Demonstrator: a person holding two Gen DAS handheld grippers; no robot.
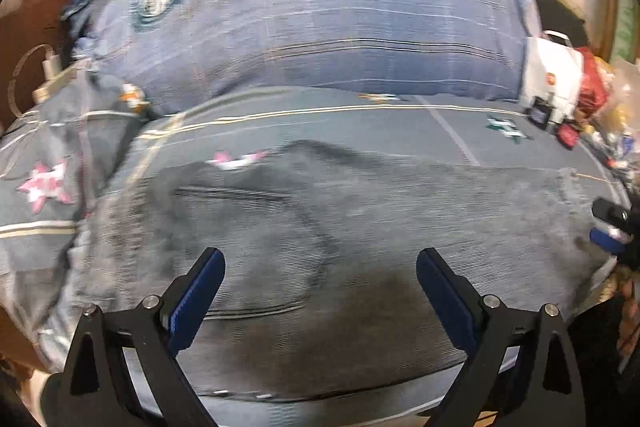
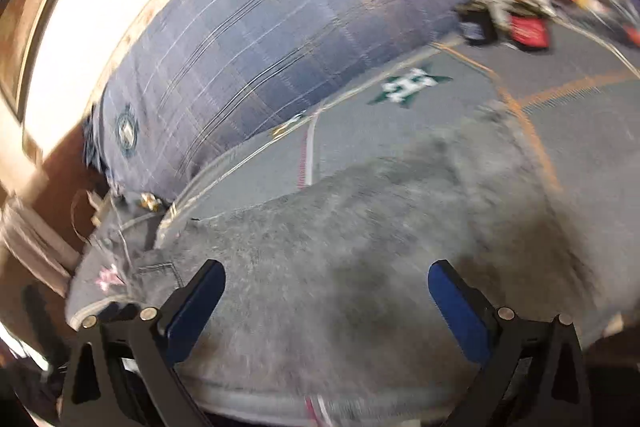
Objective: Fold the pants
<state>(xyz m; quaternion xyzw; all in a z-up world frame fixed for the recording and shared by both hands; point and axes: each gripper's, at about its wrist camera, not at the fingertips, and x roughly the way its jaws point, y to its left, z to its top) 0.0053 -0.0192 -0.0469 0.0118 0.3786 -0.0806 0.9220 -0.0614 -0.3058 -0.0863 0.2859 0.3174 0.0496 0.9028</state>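
Note:
Grey jeans (image 1: 360, 219) lie spread flat on a bed covered by a grey patterned sheet (image 1: 320, 123). A back pocket shows near the left. My left gripper (image 1: 320, 267) is open and empty, hovering just above the jeans. My right gripper (image 2: 326, 279) is open and empty over the jeans (image 2: 360, 235) too. The right gripper also shows at the right edge of the left wrist view (image 1: 612, 227), by the end of the jeans. Both views are blurred by motion.
A big blue plaid pillow (image 1: 312, 15) lies behind the jeans. A white bag (image 1: 556, 67) and red and small items (image 1: 592, 87) are piled at the right. A cable and charger (image 1: 48, 75) sit at the left by a brown headboard.

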